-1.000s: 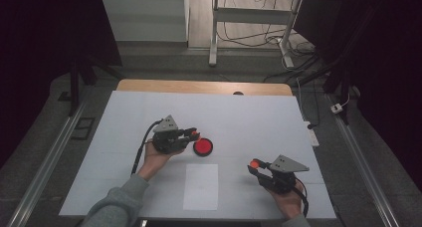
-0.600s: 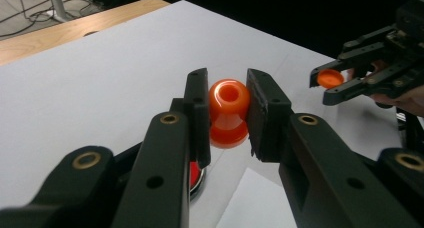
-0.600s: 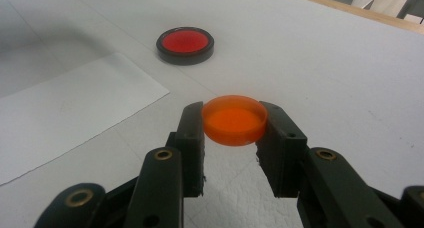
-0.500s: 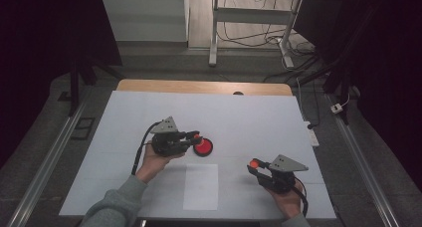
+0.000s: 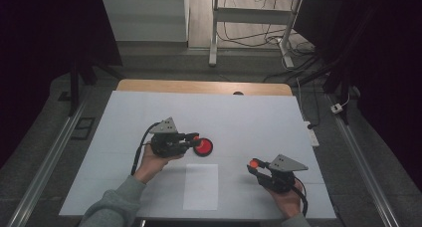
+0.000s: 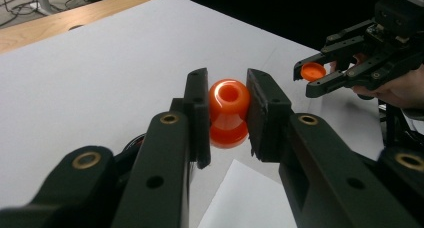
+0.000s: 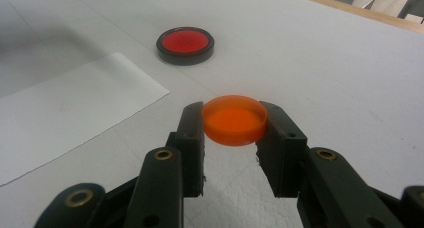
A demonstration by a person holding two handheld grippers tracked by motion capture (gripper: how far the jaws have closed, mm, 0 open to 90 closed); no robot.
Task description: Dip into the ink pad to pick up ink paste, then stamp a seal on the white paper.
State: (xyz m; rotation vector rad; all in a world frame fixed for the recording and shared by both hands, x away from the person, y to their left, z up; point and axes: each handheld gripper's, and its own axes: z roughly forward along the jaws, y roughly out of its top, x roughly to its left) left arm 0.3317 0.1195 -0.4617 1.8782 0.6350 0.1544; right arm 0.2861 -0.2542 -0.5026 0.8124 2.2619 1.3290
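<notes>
Gripping an orange bottle (image 6: 228, 113), the left gripper (image 6: 227, 115) is pressing its two black jaws against the bottle's rounded upper part, one pad on each side. In the left gripper view the bottle's open mouth is facing the camera, and its wider lower part is showing just below the pads. From the high view, the same left gripper (image 5: 191, 139) is pointing toward the right gripper, with its tips lying right beside a round black dish (image 5: 203, 147) with a red inside; whether the bottle is touching that dish cannot be told.

Clamped in the right gripper (image 7: 234, 120) is an orange cap (image 7: 233, 119), a flat round disc sitting level between the jaws, squeezed at its rim from both sides. In the high view the right gripper (image 5: 255, 165) is holding the cap (image 5: 254, 163) at its tips, pointing back toward the left gripper and well apart from it. In the left gripper view, the right gripper (image 6: 312, 73) with its cap (image 6: 313, 71) is showing farther off, beyond and to one side of the bottle.

Ahead of the right gripper's jaws, the dish (image 7: 185, 45) is resting on the white table (image 5: 259, 117). Between the two grippers, nearer the person, a white paper sheet (image 5: 200, 186) is lying flat. A grey sleeve (image 5: 112, 207) is covering the left forearm.
</notes>
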